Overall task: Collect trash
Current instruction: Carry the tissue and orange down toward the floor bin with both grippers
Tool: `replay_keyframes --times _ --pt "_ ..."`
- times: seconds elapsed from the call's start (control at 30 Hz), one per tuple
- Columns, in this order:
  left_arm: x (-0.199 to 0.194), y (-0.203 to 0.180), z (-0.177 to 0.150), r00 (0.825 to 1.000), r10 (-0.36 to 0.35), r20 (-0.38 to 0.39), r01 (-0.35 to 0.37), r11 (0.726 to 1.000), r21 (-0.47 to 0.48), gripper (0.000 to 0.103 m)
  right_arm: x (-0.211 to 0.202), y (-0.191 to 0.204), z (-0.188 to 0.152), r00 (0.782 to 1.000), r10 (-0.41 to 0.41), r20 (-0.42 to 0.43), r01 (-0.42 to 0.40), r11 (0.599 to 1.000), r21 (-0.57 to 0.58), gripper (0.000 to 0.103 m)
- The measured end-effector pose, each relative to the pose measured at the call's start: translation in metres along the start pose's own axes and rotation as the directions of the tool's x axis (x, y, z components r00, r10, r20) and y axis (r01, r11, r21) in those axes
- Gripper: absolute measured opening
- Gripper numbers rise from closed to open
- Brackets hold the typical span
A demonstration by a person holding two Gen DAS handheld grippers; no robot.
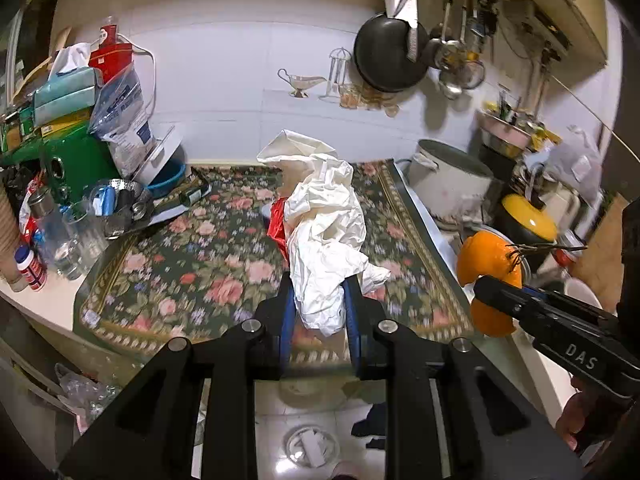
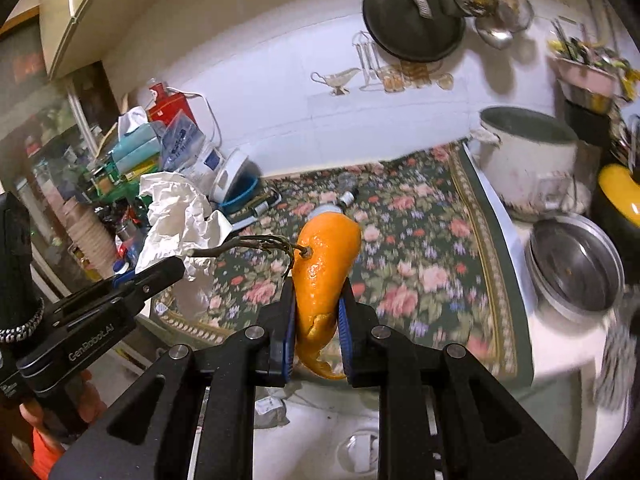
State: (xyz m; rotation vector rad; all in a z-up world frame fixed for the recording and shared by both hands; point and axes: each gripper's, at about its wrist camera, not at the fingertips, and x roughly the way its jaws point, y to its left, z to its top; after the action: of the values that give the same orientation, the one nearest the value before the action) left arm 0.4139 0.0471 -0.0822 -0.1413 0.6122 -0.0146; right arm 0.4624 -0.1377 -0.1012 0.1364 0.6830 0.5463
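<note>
Above the floral mat (image 1: 192, 256), the left gripper (image 1: 318, 312) clamps crumpled white paper (image 1: 324, 236). Right of it, the right gripper (image 2: 318, 320) pinches a curled orange peel (image 2: 320, 264) bearing a dry stem (image 2: 244, 245).

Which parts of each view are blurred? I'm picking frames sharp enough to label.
Left wrist view: the floral cloth smears with motion, the crumpled white paper is soft, and the gripper body stays sharp. Right wrist view: the cloth is smeared, while the orange peel is crisp; fisheye bends the walls.
</note>
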Motion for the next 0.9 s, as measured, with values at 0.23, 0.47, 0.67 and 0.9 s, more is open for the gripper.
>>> replay_keyframes --times 0.23,0.47,0.67,0.9 --pt "-0.046 0.028 -0.044 0.998 -0.049 -0.050 0.051 0.998 0.036 0.022 -0.021 0.040 -0.055 0.998 -0.067 -0.013 0.068 0.995 0.075 0.017" --pt "-0.061 0.040 -0.082 0.990 -0.061 -0.126 0.065 0.998 0.023 0.022 -0.033 0.062 -0.093 0.993 -0.091 -0.069 0.099 0.987 0.123 0.017" --pt "-0.039 0.037 -0.127 0.974 -0.057 -0.220 0.055 0.998 -0.014 0.022 -0.026 0.059 -0.125 0.985 -0.106 -0.137 0.122 0.986 0.115 0.017" --pt "0.019 0.024 -0.200 0.938 -0.034 -0.344 0.010 0.998 -0.069 0.022 0.003 0.021 -0.177 0.962 -0.114 -0.248 0.143 0.984 0.103 0.017"
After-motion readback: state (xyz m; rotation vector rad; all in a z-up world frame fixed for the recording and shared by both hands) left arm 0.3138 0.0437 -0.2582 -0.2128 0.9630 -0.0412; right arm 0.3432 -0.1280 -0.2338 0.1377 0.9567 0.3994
